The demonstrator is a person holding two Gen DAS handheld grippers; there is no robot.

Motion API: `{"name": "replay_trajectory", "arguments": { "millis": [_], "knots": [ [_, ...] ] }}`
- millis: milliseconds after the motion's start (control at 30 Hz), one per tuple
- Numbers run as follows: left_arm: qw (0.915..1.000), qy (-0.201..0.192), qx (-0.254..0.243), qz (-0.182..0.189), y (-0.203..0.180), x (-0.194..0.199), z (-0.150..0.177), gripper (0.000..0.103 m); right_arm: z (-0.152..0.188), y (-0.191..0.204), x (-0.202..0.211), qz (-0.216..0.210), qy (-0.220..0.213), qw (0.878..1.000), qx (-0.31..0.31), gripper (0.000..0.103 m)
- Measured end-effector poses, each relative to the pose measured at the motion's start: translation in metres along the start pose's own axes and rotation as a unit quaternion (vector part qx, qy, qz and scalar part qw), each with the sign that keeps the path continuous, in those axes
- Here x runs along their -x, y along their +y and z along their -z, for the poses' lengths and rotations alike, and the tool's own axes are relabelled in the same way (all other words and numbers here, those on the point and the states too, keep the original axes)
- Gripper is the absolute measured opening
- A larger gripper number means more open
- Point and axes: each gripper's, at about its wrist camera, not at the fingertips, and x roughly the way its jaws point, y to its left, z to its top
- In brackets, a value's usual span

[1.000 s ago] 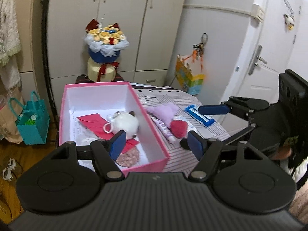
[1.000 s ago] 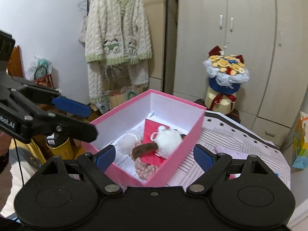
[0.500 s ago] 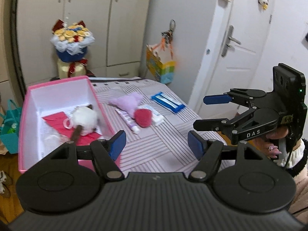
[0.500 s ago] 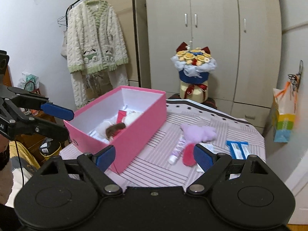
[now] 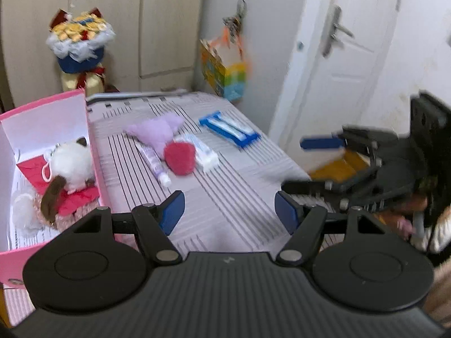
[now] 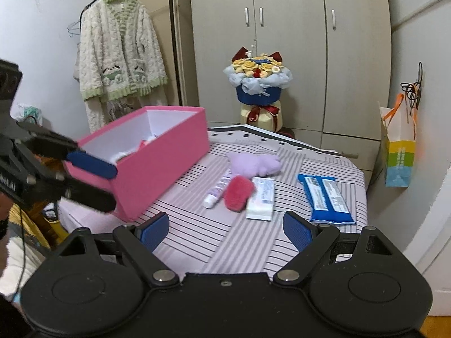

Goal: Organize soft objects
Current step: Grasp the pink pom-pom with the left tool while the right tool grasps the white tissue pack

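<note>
A pink box (image 5: pixel 42 104) stands at the left of the striped table (image 5: pixel 225 197); a white plush with a brown tail (image 5: pixel 70 163) lies inside it on red paper. Right of the box lie a purple plush (image 5: pixel 157 132) and a red fuzzy toy (image 5: pixel 180 157), touching a tube (image 5: pixel 153 163) and a white pack (image 5: pixel 203 155). My left gripper (image 5: pixel 229 211) hovers open and empty over the table's near part. My right gripper (image 6: pixel 225 229) is open and empty too, short of the red toy (image 6: pixel 238 193) and purple plush (image 6: pixel 253 163). The pink box (image 6: pixel 163 163) shows its side here.
A blue pack (image 6: pixel 324 197) lies near the table's right edge. Behind the table stand a flower bouquet (image 6: pixel 258 84) and wardrobe doors. A cardigan (image 6: pixel 118 59) hangs at the left, a colourful gift bag (image 6: pixel 397 152) at the right. A white door (image 5: pixel 338 56) is close by.
Both grippers have drawn back and sunk from above the pink box towards the table's near side. The loose items on the table have come into the middle of both views. Both stay open.
</note>
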Motion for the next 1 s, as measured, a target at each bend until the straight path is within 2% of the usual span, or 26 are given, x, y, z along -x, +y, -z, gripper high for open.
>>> {"name": "replay_trajectory", "arguments": {
  "millis": [167, 333, 433, 500, 633, 767, 867, 933, 1000],
  "knots": [
    [0.9981, -0.051, -0.009, -0.033, -0.003, -0.021, -0.007, 0.068, 0.014, -0.008, -0.017, 0.031, -0.02, 0.999, 0.015, 0.09],
    [0.9967, -0.067, 0.004, -0.045, 0.0, -0.054, -0.014, 0.067, 0.015, -0.011, -0.042, 0.053, -0.028, 0.997, 0.045, 0.09],
    [0.9948, -0.078, 0.016, -0.063, 0.002, -0.076, -0.017, 0.067, 0.01, -0.018, -0.061, 0.044, -0.025, 0.998, 0.041, 0.088],
    [0.9938, -0.077, 0.027, -0.077, 0.004, -0.094, -0.018, 0.066, 0.008, -0.023, -0.076, 0.038, -0.023, 0.998, 0.039, 0.082],
    [0.9923, -0.067, 0.055, -0.089, 0.017, -0.131, -0.02, 0.058, 0.009, -0.023, -0.103, 0.053, -0.019, 0.997, 0.056, 0.07],
    [0.9877, -0.066, 0.068, -0.124, 0.027, -0.161, -0.024, 0.054, 0.008, -0.026, -0.128, 0.053, -0.005, 0.997, 0.063, 0.06],
    [0.9875, -0.059, 0.08, -0.122, 0.033, -0.175, -0.024, 0.051, 0.006, -0.029, -0.144, 0.052, 0.008, 0.997, 0.061, 0.057],
    [0.9889, -0.051, 0.102, -0.096, 0.04, -0.181, -0.022, 0.041, 0.005, -0.033, -0.152, 0.047, 0.012, 0.997, 0.053, 0.056],
    [0.9883, -0.05, 0.117, -0.083, 0.044, -0.183, -0.02, 0.041, 0.003, -0.036, -0.156, 0.036, 0.012, 0.998, 0.043, 0.056]
  ]
}}
